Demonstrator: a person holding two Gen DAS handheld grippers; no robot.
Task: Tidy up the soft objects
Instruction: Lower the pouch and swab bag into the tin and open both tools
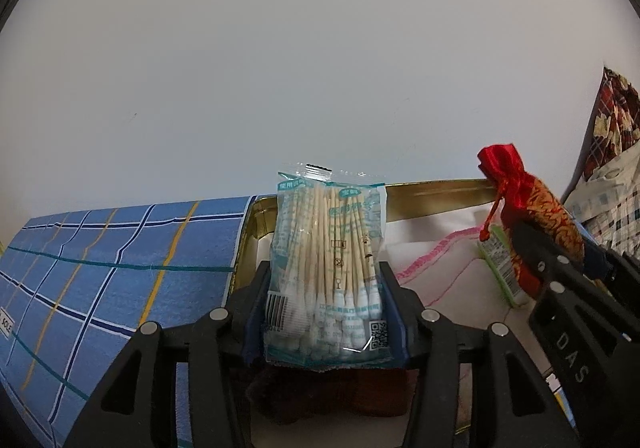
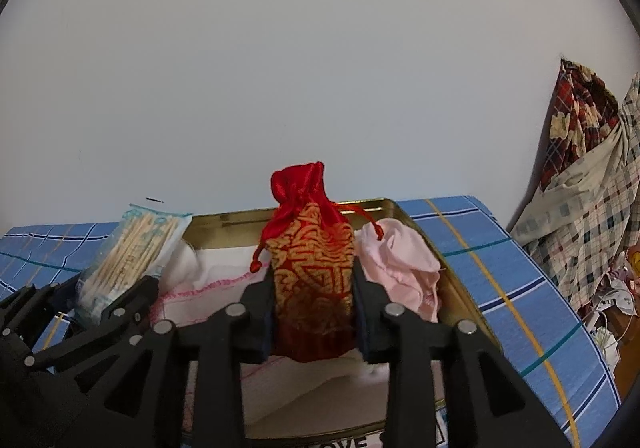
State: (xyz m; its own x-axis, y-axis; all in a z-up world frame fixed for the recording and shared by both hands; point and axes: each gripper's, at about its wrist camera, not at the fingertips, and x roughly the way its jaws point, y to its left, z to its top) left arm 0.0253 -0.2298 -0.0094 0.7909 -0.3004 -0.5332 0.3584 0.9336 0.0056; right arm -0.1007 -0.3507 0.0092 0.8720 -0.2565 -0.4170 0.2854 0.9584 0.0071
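A clear packet of cotton swabs (image 1: 326,272) stands upright, gripped on both sides by the left claw (image 1: 326,312), which is closed on its lower half. A red and gold drawstring pouch (image 2: 314,272) stands upright too, clamped in the right claw (image 2: 316,312), its red satin neck above the fingers. Both are held over an open gold tin (image 2: 456,288) on a blue plaid table (image 2: 520,288).

Inside the tin lies a white cloth (image 2: 224,268) with pink stitched edging, directly under and beyond both claws. A crumpled pink cloth (image 2: 404,264) sits in the tin's right part, just beside the pouch on its right. The swab packet is left of the pouch, at the tin's left edge.

The left wrist view shows a dark brown soft thing (image 1: 328,392) below the swab packet, too shadowed to identify, and a small green-edged packet (image 1: 500,264) behind the pouch. It does not show the pink cloth. The right wrist view shows the tin's far rim and right wall, and plaid and floral fabrics (image 2: 592,184) piled far right, beyond the table.
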